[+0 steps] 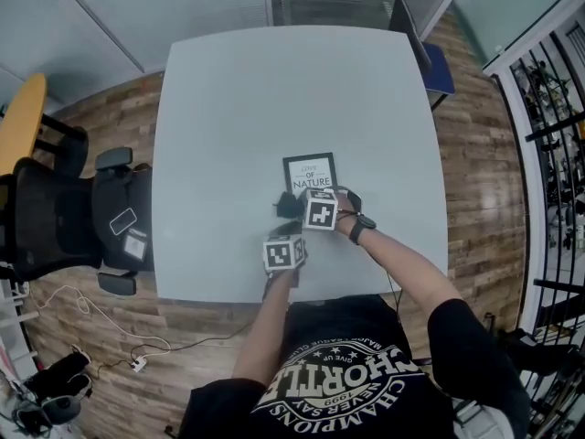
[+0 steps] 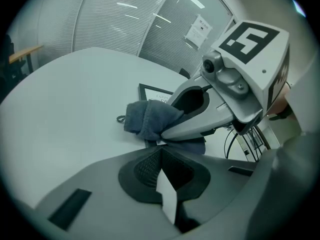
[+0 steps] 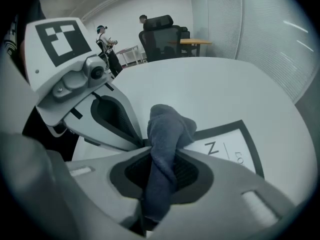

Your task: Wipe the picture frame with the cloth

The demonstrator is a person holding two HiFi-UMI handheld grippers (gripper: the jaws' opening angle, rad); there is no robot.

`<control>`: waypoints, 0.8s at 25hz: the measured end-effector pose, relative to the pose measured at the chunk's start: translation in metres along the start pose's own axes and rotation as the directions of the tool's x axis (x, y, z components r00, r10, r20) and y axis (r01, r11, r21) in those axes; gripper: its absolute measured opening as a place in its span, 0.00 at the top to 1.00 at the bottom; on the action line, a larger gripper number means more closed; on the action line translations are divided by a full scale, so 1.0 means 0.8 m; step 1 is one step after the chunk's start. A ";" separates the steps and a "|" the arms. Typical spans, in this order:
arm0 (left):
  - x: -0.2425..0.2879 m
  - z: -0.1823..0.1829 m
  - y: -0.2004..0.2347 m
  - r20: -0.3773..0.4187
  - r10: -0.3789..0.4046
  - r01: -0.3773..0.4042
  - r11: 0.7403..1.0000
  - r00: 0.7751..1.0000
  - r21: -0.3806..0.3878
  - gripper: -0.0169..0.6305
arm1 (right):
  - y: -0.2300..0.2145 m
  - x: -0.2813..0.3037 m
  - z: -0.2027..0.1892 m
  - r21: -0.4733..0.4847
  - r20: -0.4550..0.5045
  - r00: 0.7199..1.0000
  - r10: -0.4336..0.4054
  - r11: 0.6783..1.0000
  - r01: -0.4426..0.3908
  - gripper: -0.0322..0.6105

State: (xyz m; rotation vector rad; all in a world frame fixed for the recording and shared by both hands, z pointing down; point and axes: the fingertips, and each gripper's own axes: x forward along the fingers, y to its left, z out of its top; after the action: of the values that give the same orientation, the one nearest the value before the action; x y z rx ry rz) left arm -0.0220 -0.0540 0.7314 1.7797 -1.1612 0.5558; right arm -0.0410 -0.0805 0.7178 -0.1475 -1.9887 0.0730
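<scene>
A black-edged picture frame [image 1: 309, 170] with white print lies flat on the pale table [image 1: 228, 108]. A dark grey cloth [image 1: 286, 205] bunches at its near left corner. My right gripper [image 1: 297, 210] is shut on the cloth [image 3: 167, 129], which runs down between its pads and rests on the frame [image 3: 235, 144]. My left gripper [image 1: 289, 231] sits just in front with its tips beside the cloth [image 2: 147, 119]. Its jaws are shut with nothing gripped. In the left gripper view the frame [image 2: 150, 90] shows behind the cloth and the right gripper [image 2: 165, 131].
Black office chairs [image 1: 55, 218] stand left of the table, with cables [image 1: 101, 337] on the wood floor. A blue-seated chair [image 1: 434, 62] is at the far right corner. A black metal rack [image 1: 558, 154] lines the right side. A person [image 3: 105, 36] stands far off.
</scene>
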 end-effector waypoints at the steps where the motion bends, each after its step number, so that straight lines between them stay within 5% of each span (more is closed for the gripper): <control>1: 0.001 -0.001 0.000 0.000 -0.005 0.005 1.000 1.000 -0.001 0.98 | -0.001 -0.001 -0.003 0.010 0.001 1.000 -0.002 1.000 0.002 0.83; 10: -0.009 0.008 0.004 0.016 0.008 -0.008 1.000 1.000 0.003 0.98 | -0.009 -0.036 -0.081 0.027 -0.094 0.994 -0.055 0.998 0.058 0.83; 20: -0.010 0.005 0.006 0.013 0.006 -0.006 1.000 1.000 0.013 0.98 | -0.020 -0.063 -0.131 0.204 -0.054 0.994 -0.090 0.974 0.099 0.83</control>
State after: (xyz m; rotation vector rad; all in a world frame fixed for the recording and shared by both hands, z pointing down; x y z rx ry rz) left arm -0.0301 -0.0547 0.7257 1.7933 -1.1744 0.5574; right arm 0.0741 -0.1048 0.7172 0.0795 -1.9271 0.2126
